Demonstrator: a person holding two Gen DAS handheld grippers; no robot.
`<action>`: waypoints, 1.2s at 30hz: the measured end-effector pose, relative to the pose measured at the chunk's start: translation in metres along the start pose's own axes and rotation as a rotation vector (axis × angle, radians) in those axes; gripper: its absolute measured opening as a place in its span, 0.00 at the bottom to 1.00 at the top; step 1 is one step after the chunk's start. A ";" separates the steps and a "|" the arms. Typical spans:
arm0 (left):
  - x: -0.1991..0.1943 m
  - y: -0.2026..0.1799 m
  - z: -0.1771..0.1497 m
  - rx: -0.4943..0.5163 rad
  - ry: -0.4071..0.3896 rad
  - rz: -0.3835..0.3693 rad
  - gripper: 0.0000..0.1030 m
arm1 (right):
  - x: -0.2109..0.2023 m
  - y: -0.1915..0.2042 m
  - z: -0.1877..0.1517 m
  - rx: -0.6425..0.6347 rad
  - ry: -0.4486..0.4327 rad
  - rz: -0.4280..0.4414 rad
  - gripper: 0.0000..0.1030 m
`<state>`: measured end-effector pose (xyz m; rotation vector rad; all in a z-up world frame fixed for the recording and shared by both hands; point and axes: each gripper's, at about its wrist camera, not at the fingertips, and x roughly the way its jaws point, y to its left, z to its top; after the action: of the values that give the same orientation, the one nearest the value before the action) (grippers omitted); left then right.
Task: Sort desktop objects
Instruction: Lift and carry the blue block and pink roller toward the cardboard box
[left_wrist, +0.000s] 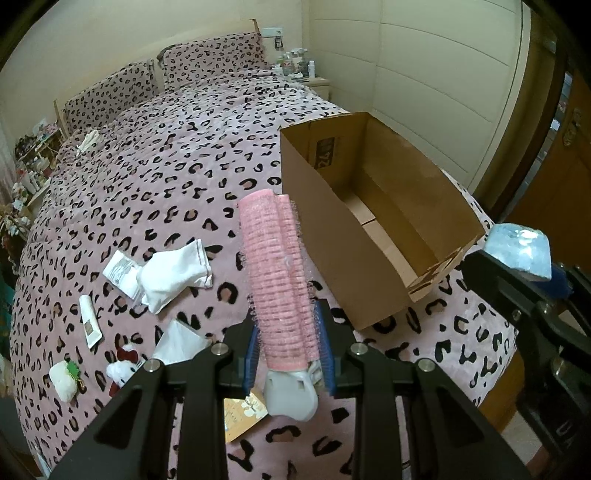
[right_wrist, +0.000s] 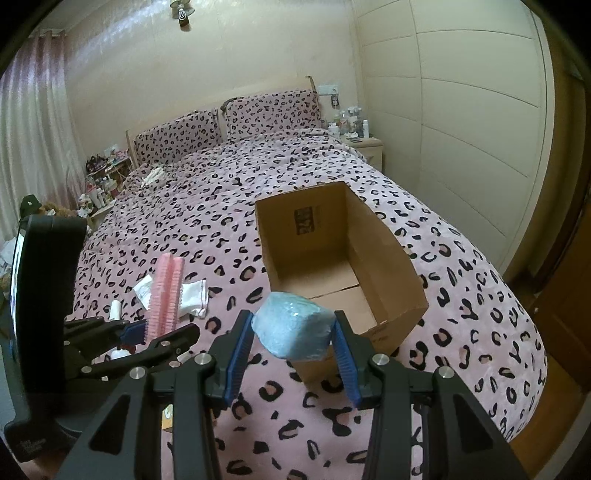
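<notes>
My left gripper (left_wrist: 288, 354) has its jaws clamped on a long pink mesh hair-roller clip with a pale grey plastic hinge end (left_wrist: 279, 280), its bristly, ribbed surface pointing up and away from me above the bed. My right gripper (right_wrist: 293, 350) has its jaws pressed against both sides of a soft, pale blue packet in crinkly clear wrap (right_wrist: 291, 326), which hangs just before the near corner of the open brown cardboard box (right_wrist: 384, 258). The box floor looks bare as far as I can see, so I judge sorting has barely begun: both held pieces are not yet dropped in. Left on the fluffy pink leopard-print bedspread (left_wrist: 147, 177) are a limp white sock (left_wrist: 173, 273), a flat white tube (left_wrist: 90, 321), a white plush with a red bow (left_wrist: 123, 363) and a white puffy piece with green trim (left_wrist: 66, 380).
</notes>
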<state>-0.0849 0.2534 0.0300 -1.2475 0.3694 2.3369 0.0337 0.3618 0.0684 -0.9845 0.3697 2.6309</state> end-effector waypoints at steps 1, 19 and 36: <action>0.001 -0.002 0.003 0.002 0.000 -0.002 0.27 | 0.001 -0.001 0.001 0.000 0.000 0.000 0.42; 0.018 -0.012 0.031 0.033 -0.009 -0.042 0.27 | 0.014 -0.015 0.021 0.005 -0.014 -0.042 0.42; 0.032 -0.023 0.090 0.050 -0.036 -0.113 0.27 | 0.037 -0.035 0.051 0.024 -0.029 -0.081 0.42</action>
<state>-0.1524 0.3212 0.0528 -1.1708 0.3346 2.2379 -0.0103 0.4189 0.0765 -0.9328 0.3466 2.5594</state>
